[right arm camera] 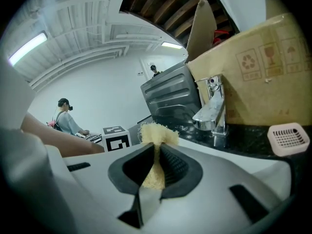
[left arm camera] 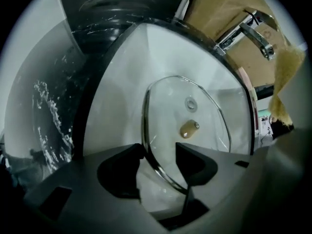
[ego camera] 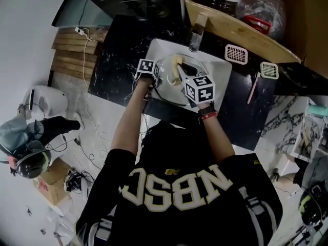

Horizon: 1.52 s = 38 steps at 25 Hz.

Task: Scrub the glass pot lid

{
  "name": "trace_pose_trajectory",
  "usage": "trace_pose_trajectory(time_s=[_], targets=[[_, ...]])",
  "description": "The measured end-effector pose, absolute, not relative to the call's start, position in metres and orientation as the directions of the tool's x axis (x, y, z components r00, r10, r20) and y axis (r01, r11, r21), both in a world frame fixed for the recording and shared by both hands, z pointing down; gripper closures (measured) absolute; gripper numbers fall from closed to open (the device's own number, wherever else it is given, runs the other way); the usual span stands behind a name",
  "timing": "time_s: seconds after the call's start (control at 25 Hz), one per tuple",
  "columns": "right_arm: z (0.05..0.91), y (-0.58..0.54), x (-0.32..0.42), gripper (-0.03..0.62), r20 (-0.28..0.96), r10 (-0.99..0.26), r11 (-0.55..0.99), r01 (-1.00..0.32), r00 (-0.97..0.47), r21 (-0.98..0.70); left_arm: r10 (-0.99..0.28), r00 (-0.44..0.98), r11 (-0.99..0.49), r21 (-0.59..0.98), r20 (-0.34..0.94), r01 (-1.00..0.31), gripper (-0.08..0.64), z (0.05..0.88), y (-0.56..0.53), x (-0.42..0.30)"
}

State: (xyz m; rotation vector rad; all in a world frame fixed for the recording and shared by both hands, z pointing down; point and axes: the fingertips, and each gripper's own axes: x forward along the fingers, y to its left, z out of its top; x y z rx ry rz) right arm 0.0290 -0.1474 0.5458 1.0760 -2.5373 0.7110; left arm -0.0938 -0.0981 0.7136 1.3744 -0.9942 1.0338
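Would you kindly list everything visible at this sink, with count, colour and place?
counter: one, black marbled, before the person
sink: one, white, set in the counter
glass pot lid: one, clear with tan knob, in the sink
faucet: one, chrome, behind the sink
cardboard box: one, brown, behind the faucet
drain strainers: two, white, on the counter right of the sink
scrub pad: one, yellow, pinched in the right tool
left tool: one, grey, open, lid rim between its jaws
right tool: one, grey, shut on the scrub pad
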Motion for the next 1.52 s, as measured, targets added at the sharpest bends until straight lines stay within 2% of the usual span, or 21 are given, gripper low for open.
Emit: trace_pose_trajectory(time_s=[0.04,0.28,0.44,0.64,0.96,1.24,1.52], targets=[[0.546,-0.147,0.03,0.548,0.445,-0.587,0.596,-0.733,-0.676,-0.326,-0.008,0.262,-0.044,0.261,0.965,-0.964,0.358,0.715,-0.098,-0.095],[0.552,-0.151,0.039,0.548,0.452,-0.597,0.572,-0.747,-0.663,-0.339,-0.028,0.309,-0.039,0.307,0.951,-0.951,0.395,0.708,-0.1,-0.095],[0.557,-0.154,0.043,0.548,0.457,-0.602,0.556,-0.755,-0.655,-0.349,-0.112,0.383,0.007,0.386,0.917,-0.923,0.434,0.692,-0.105,-0.09],[0.566,-0.153,0.047,0.548,0.471,-0.603,0.538,-0.764,-0.644,-0.356,-0.198,0.377,-0.011,0.382,0.905,-0.924,0.436,0.68,-0.107,-0.089],[0.583,-0.15,0.042,0.548,0.502,-0.593,0.519,-0.776,-0.629,-0.359,-0.332,0.503,-0.009,0.53,0.798,-0.848,0.436,0.653,-0.108,-0.085],[0.593,-0.169,-0.001,0.546,0.52,-0.567,0.613,-0.749,-0.639,-0.251,-0.32,0.543,0.001,0.573,0.777,-0.82,0.437,0.652,-0.107,-0.082],[0.62,-0.161,-0.055,0.548,0.581,-0.442,0.77,-0.621,-0.684,-0.145,-0.319,0.548,-0.001,0.578,0.774,-0.816,0.439,0.649,-0.107,-0.082]])
